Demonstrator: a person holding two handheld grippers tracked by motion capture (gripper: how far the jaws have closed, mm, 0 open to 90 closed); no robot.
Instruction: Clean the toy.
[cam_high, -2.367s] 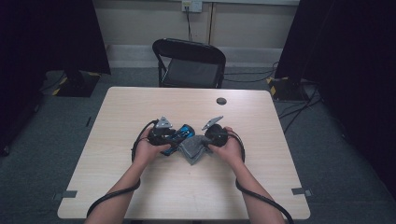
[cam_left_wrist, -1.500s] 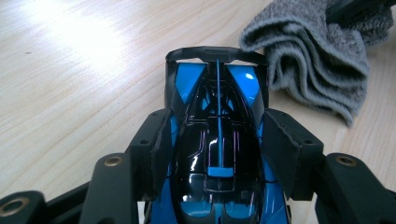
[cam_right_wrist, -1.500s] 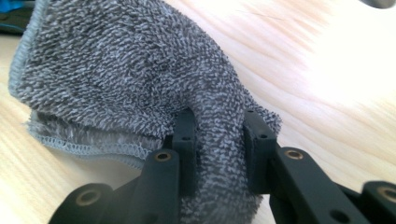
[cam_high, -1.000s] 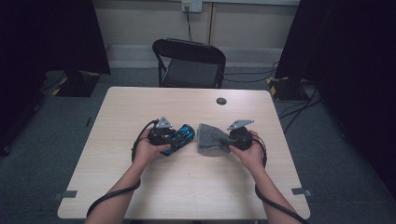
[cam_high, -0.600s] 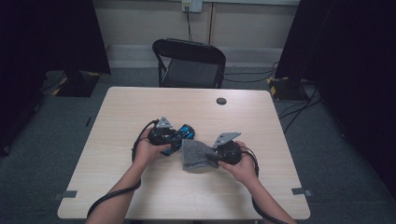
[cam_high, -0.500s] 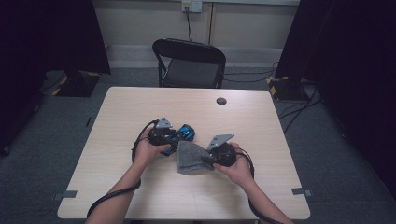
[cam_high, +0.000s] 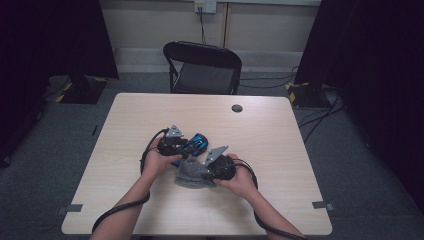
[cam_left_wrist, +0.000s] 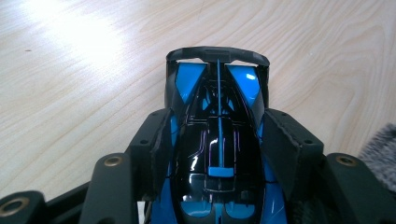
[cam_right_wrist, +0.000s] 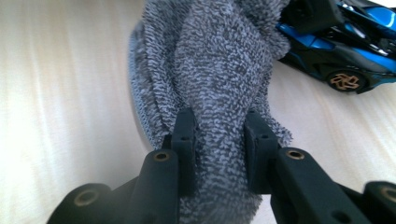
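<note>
Wooden table (cam_high: 280, 135) holds the blue toy car (cam_high: 196, 144) near its middle, squeezed in the half-closed left gripper (cam_high: 192, 145), while the right gripper (cam_high: 200, 169) pinches a grey cloth (cam_high: 190, 172) at the car's five o'clock, which should rub gently.

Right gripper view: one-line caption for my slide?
Right gripper pinches a bunched grey cloth beside the blue toy car on the wooden table.

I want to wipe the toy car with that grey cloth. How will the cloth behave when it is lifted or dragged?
Probably floppy: the grey cloth bunches and folds where the right gripper pinches it. Its looped pile looks soft and grippy, so it likely won't slip from the pads. Dragged across the table, it may crumple rather than slide flat.
</note>
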